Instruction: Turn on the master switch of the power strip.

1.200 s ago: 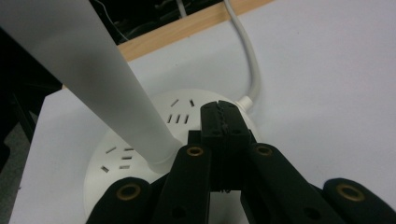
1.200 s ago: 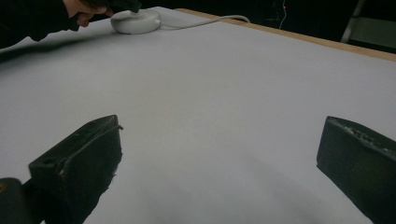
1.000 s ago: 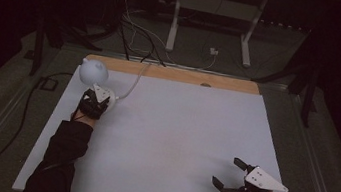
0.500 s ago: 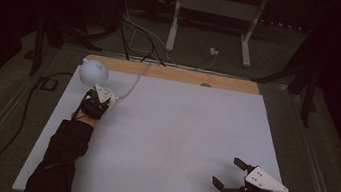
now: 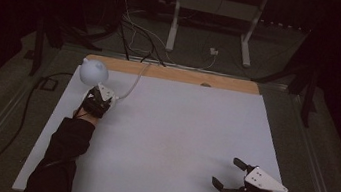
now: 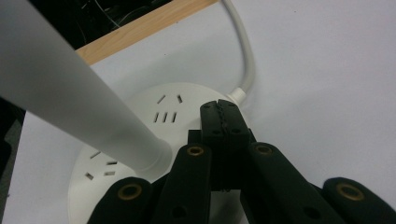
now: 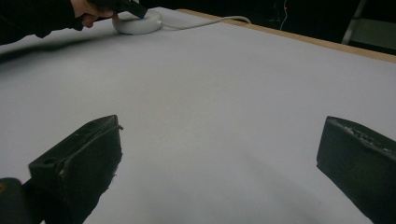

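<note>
Lamp base [image 6: 140, 140] sits right under closed left gripper [image 6: 222, 109], tips touching its top.

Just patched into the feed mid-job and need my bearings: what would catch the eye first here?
The white lamp at the table's far left corner stands out, its round base carrying socket slots and a white cord running off toward the wooden edge. The left gripper sits shut, its tips over that base beside the lamp's stem. The right gripper rests wide open near the front right corner, nothing between its jaws.
</note>
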